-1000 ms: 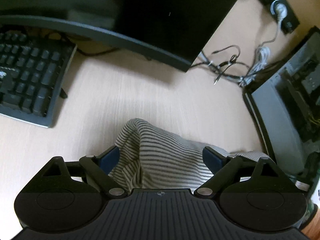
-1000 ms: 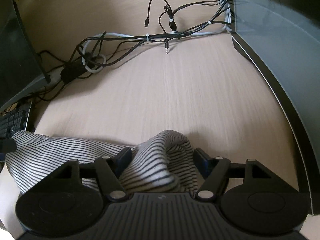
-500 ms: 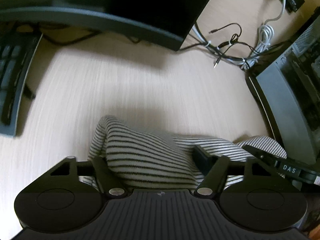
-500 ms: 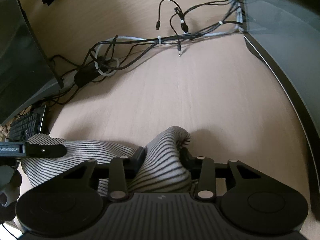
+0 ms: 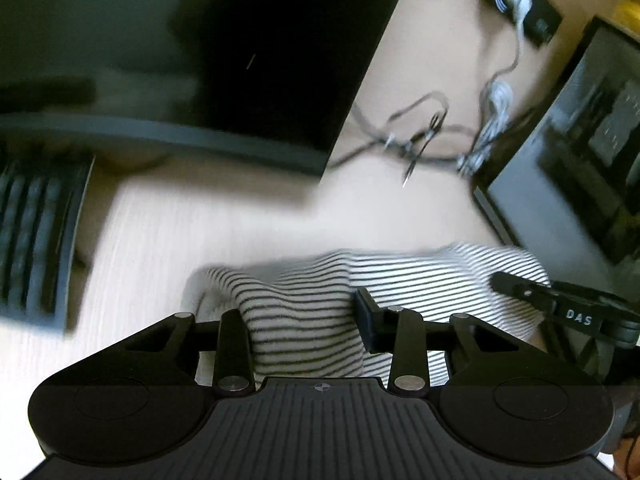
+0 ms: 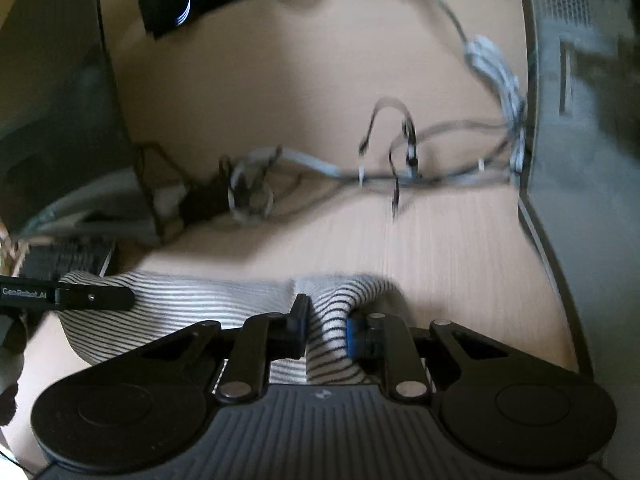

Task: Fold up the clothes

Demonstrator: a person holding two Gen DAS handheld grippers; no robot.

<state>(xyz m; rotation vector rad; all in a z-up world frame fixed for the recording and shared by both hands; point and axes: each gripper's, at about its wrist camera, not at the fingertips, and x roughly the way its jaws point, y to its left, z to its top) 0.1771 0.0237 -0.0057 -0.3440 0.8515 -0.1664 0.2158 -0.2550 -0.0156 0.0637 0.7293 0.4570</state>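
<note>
A white garment with thin dark stripes lies bunched on the light wooden desk. My left gripper is shut on a thick fold at its left end. My right gripper is shut on a narrow fold of the same garment at its right end. The cloth stretches between the two. The right gripper's finger shows at the right in the left wrist view, and the left gripper's finger at the left in the right wrist view.
A monitor stands behind, a keyboard to the left. Tangled cables and a power strip lie at the back. A computer case stands on the right.
Both grippers have closed from open onto folds of the striped garment and lifted it off the desk. Both views tilted up and are blurred by motion.
</note>
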